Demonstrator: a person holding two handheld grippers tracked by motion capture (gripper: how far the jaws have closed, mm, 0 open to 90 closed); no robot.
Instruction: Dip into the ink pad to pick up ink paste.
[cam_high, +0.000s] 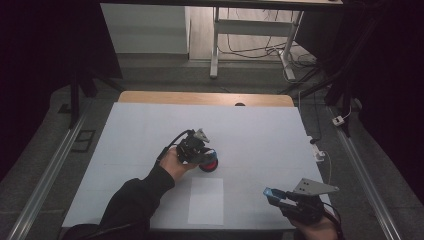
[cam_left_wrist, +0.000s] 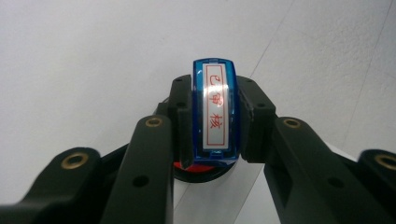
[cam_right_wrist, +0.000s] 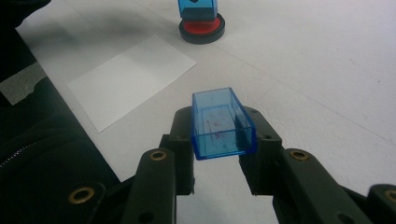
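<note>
My left gripper (cam_high: 204, 154) is shut on a blue stamp (cam_left_wrist: 215, 112) with a white label bearing red characters. The stamp's lower end rests on a round red ink pad (cam_high: 209, 165) in a black case near the table's middle; the right gripper view shows the ink pad (cam_right_wrist: 202, 29) with the stamp (cam_right_wrist: 197, 8) standing on it. My right gripper (cam_high: 276, 196), at the front right of the table, is shut on the stamp's clear blue cap (cam_right_wrist: 221, 123), whose open side faces up and whose inside is flecked with red ink. A white sheet of paper (cam_high: 206, 200) lies flat in front of the pad.
The white table top (cam_high: 130, 145) has a wooden far edge (cam_high: 205, 98). A strip of tape (cam_right_wrist: 19, 83) is near the front edge. Beyond the table are desk legs and cables on the floor (cam_high: 280, 55). A dark sleeve (cam_high: 131, 202) enters from the bottom.
</note>
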